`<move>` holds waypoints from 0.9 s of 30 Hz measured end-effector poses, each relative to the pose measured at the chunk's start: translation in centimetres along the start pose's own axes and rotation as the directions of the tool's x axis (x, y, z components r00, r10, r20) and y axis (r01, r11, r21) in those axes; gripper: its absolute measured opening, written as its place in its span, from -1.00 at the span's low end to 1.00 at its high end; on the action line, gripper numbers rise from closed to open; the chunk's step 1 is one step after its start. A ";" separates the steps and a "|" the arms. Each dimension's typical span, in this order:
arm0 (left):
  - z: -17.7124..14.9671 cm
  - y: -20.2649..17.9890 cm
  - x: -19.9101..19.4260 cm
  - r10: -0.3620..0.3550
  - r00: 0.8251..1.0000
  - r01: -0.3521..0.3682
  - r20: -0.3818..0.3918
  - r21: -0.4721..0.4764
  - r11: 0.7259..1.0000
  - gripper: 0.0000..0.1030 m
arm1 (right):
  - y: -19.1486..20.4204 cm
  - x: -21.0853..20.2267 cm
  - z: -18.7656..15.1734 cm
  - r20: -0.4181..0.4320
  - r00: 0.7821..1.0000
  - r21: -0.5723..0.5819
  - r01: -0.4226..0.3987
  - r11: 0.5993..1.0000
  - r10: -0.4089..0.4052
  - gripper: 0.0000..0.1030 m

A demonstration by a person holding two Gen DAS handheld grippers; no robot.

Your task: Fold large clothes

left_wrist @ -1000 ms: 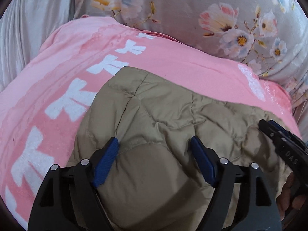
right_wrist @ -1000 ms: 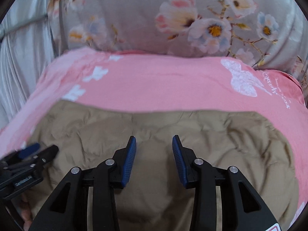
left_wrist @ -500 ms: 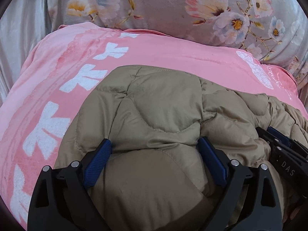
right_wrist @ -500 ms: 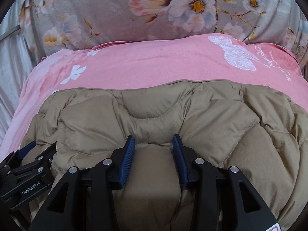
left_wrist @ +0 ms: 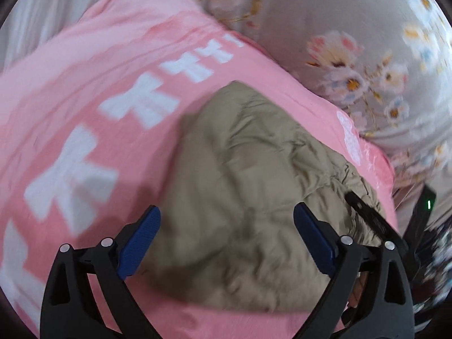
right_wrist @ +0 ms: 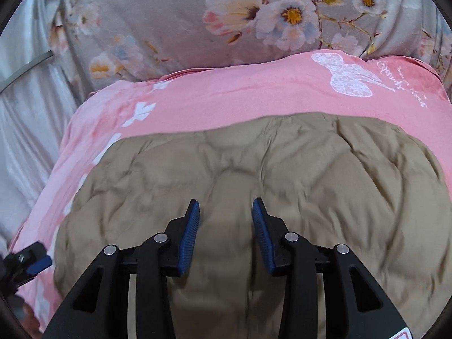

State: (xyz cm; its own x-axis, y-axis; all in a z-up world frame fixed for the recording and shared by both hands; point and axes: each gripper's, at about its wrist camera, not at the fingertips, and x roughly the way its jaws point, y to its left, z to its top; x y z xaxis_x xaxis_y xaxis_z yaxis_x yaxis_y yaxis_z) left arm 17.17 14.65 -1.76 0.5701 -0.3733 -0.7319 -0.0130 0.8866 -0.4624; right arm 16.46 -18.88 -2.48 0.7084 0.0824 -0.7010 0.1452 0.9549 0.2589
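A tan quilted jacket lies bunched on a pink bedspread with white bows, the floral grey pillow at 12 o'clock. The left gripper is spread wide over the jacket's edge, empty. The right gripper hovers above the jacket's middle, its blue pads apart, gripping nothing.

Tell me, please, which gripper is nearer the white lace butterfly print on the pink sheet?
Right gripper, probably: it is over the tan jacket below the butterfly; the left sits further left.
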 end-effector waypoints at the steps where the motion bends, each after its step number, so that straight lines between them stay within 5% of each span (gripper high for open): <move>1: -0.4 1.7 -0.1 -0.009 1.000 0.008 -0.025 -0.054 0.999 0.80 | 0.1 -0.9 -1.0 -0.007 1.000 -0.004 -0.004 1.000 0.004 -0.28; 7: -2.6 4.9 2.0 -0.189 0.978 0.157 -0.094 -0.270 0.950 0.80 | -0.4 -1.3 -4.1 -0.063 0.998 0.021 -0.023 1.000 0.025 -0.29; 10: -2.5 2.9 2.3 -0.181 0.979 0.159 -0.093 -0.206 0.966 0.75 | -0.6 -0.7 -4.4 -0.075 0.997 0.016 -0.027 1.000 0.028 -0.29; 13: -2.4 0.5 2.2 -0.166 0.981 0.150 -0.102 -0.151 0.977 0.24 | -0.7 -0.3 -4.7 -0.068 0.997 0.009 -0.023 1.000 0.023 -0.29; 15: -2.2 -1.3 1.0 -0.135 0.988 0.129 -0.074 -0.081 0.988 -0.39 | -0.5 -0.2 -4.9 -0.056 0.998 -0.006 -0.007 1.000 0.007 -0.28; 17: -2.0 -3.2 -0.9 -0.123 0.992 0.123 -0.027 0.005 0.992 -0.64 | -0.5 0.0 -5.1 -0.039 0.999 -0.009 0.000 1.000 0.000 -0.27; 22: -1.0 -8.5 -5.4 -0.225 0.973 0.216 0.057 0.140 0.966 -0.77 | -2.7 -1.6 -5.4 -0.025 0.997 0.132 -0.070 0.989 0.074 -0.37; 27: -0.3 -11.3 -8.0 -0.277 0.957 0.257 0.085 0.195 0.947 -0.81 | -5.6 -7.1 -7.4 -0.025 0.993 0.207 -0.104 0.973 0.111 -0.86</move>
State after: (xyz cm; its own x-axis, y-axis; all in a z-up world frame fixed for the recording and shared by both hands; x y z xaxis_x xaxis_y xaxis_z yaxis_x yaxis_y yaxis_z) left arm 12.53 7.57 9.18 0.6190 -0.5799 -0.5297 0.2945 0.7966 -0.5279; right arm 5.50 -22.68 -3.90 0.7027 0.1954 -0.6841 0.2108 0.8612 0.4624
